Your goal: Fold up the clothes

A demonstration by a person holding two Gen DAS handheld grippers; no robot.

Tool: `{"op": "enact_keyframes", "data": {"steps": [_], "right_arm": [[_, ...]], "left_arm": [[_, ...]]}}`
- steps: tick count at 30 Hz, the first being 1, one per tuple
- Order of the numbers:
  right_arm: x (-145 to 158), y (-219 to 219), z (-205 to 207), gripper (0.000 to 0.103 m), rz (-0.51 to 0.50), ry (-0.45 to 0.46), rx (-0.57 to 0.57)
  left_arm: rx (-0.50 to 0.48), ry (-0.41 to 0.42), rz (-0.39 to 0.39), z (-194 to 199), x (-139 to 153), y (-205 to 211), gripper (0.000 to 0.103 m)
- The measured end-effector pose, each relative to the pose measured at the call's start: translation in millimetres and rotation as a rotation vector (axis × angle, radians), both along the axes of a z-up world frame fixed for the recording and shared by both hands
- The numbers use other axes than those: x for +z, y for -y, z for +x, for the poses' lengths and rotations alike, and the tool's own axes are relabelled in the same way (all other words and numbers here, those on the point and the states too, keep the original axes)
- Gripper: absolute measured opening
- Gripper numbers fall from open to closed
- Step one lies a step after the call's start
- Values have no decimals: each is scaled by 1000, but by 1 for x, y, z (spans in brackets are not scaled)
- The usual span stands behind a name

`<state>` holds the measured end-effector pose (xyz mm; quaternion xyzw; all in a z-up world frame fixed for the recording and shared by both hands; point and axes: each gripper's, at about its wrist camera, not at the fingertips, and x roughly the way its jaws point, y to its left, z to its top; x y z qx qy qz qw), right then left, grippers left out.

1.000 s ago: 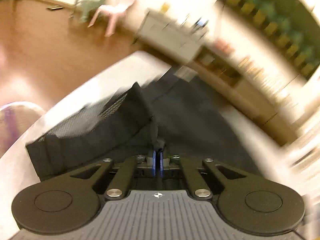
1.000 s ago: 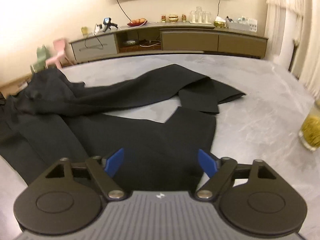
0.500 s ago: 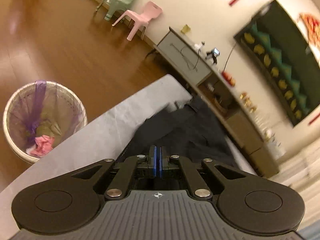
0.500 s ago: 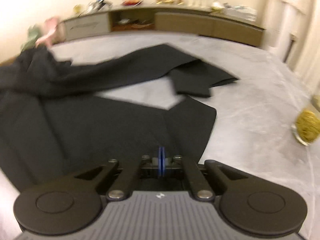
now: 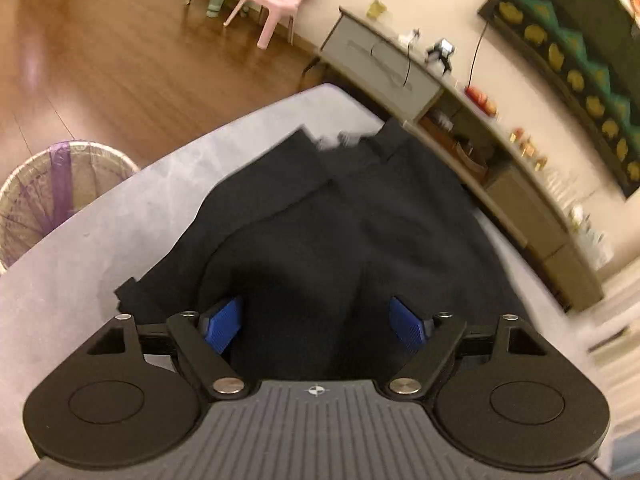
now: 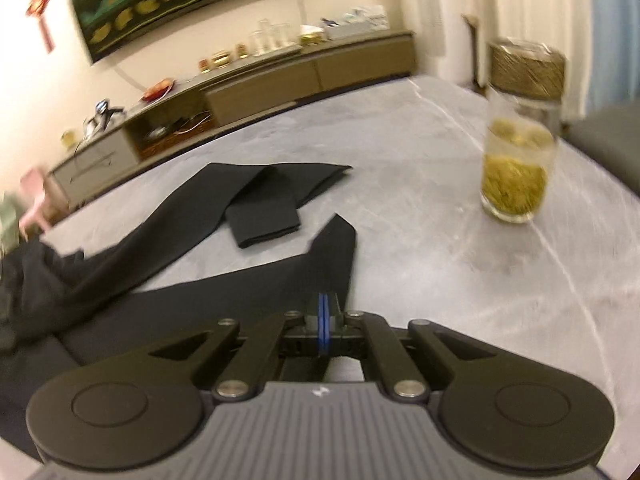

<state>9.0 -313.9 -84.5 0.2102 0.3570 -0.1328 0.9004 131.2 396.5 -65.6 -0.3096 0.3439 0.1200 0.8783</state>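
Black trousers [image 6: 192, 292] sprawl left of the tea jar [image 6: 518, 136]. The right gripper [image 6: 324, 322] pinches a leg hem; the left gripper [image 5: 316, 322], empty, is opening over the waist. Lift evenly.

No readable text, label or number anywhere.

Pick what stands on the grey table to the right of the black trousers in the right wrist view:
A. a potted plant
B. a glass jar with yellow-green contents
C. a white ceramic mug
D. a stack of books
B: a clear glass jar with yellow-green contents and a patterned lid stands upright on the grey table, apart from the black trousers.
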Motion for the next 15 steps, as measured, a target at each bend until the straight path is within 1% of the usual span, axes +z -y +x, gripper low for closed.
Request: {"op": "enact_keyframes", "data": {"steps": [3,5,6,8,10,11,12,13,14,15], "right_arm": [[-5,14,-2,1,82,9,-49],[-10,22,-1,1,130,9,-81],[-11,23,0,1,147,7,-92],[-12,21,4,5,149,1,-96],[-9,9,9,15,95,3,-79],[-6,2,10,18,54,5,-68],[-3,-6,11,32,-7,10,-53],[0,-14,11,47,-67,15,-38],[2,-20,12,53,-108,18,-21],[2,-24,12,61,-119,19,-2]], "left_arm": [[16,74,34,-15,24,1,83],[-11,104,37,-20,32,6,86],[-36,104,33,-19,33,9,86],[-108,59,44,-6,25,21,86],[-151,-7,97,10,13,34,86],[-166,-39,134,16,5,40,78],[-163,-60,180,22,-2,45,65],[-161,-79,209,28,-8,48,24],[-165,-96,208,34,-14,48,0],[-160,-94,180,39,-18,46,0]]}}
